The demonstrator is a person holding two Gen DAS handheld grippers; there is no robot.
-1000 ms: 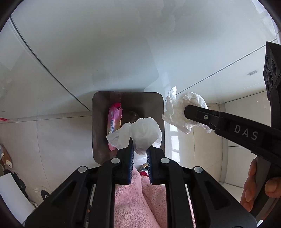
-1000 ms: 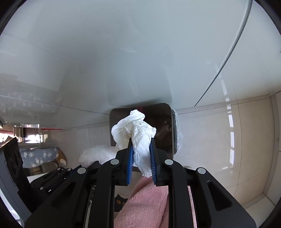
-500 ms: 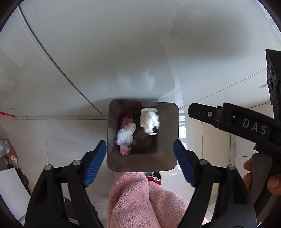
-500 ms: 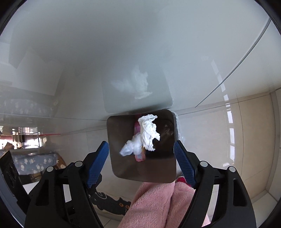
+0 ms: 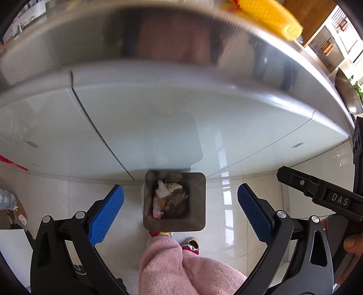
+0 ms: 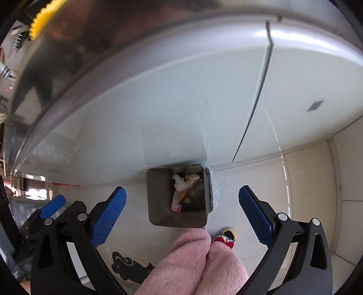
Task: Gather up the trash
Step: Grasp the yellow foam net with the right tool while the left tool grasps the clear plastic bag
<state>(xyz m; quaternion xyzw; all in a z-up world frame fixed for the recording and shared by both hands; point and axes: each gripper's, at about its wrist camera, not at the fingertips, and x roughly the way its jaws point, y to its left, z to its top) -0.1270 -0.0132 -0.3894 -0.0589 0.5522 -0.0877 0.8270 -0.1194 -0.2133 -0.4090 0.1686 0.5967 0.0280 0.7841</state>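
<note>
Both grippers hang high above the trash bin, looking straight down into it. The left gripper has its blue pads spread wide with nothing between them, and the right gripper is the same: splayed apart and holding nothing.

The bin is a dark square one sitting on the pale floor tiles, pushed right up against the base of the white cabinet front. Inside the bin there's a white crumpled tissue toward the cabinet side, a pink candy wrapper lying lengthwise just below it, and some brownish crumpled stuff beside them that's too small to identify. In the right wrist view the same bin shows a clear plastic liner bunched along its right outer wall, with the tissue and wrapper inside.

On the near side of the bin, the person's pink fleece legs and a slipper stand just short of it. Far above the bin, a brushed metal countertop runs across the top, with a blurry yellow thing sitting on it.
</note>
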